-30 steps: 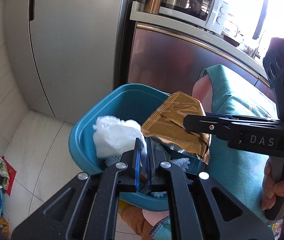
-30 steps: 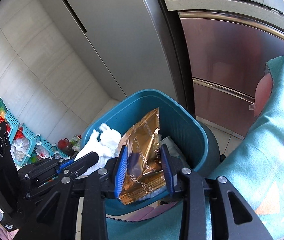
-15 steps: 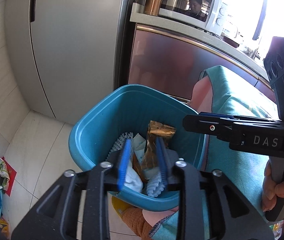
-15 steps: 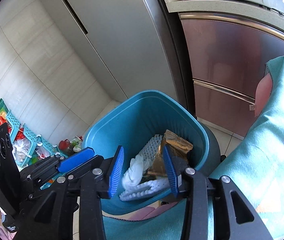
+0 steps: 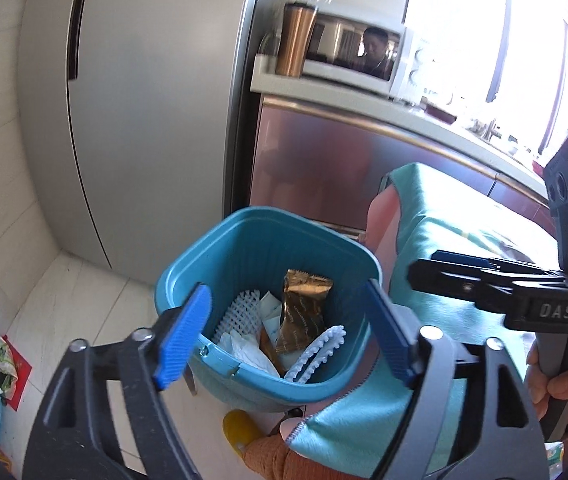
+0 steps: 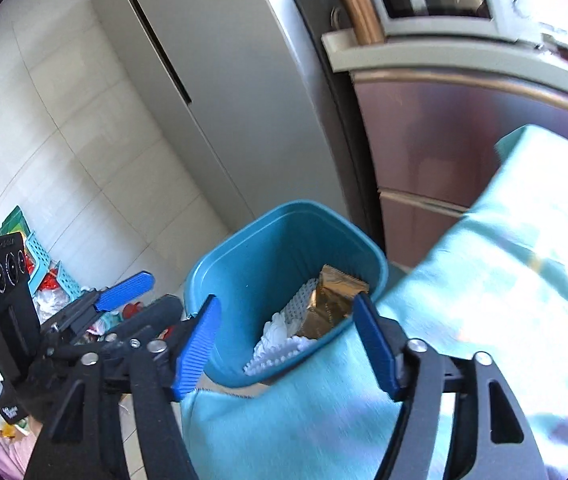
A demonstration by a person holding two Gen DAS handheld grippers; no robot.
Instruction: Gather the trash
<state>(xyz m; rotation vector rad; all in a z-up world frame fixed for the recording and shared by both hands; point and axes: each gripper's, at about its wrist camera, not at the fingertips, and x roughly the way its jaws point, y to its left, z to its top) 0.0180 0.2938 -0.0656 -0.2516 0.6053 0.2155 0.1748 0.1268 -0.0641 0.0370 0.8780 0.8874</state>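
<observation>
A blue trash bin (image 5: 220, 264) (image 6: 260, 256) stands on the floor beside a table covered in teal cloth. Inside it lie a gold foil wrapper (image 5: 301, 312) (image 6: 331, 300), crumpled white tissue (image 5: 246, 350) (image 6: 276, 330) and white foam netting (image 5: 240, 312). My left gripper (image 5: 287, 332) hovers above the bin's near rim, its jaws opening wide with nothing between the blue pads. My right gripper (image 6: 287, 344) also hangs over the near rim, jaws opening and empty. The right gripper shows from the side in the left wrist view (image 5: 483, 272), held by a hand (image 5: 563, 376).
A tall grey fridge (image 5: 136, 112) stands behind the bin, a brown cabinet (image 5: 323, 168) with a microwave (image 5: 355, 56) and copper tumbler (image 5: 295, 40) to its right. The teal tablecloth (image 6: 503, 260) borders the bin's right. Baskets of clutter (image 6: 44, 276) sit on the floor at left.
Both grippers let go: the white tissue and the gold wrapper dropped into the bin. Both sets of jaws spread wide and both grippers pulled back and up from the bin.
</observation>
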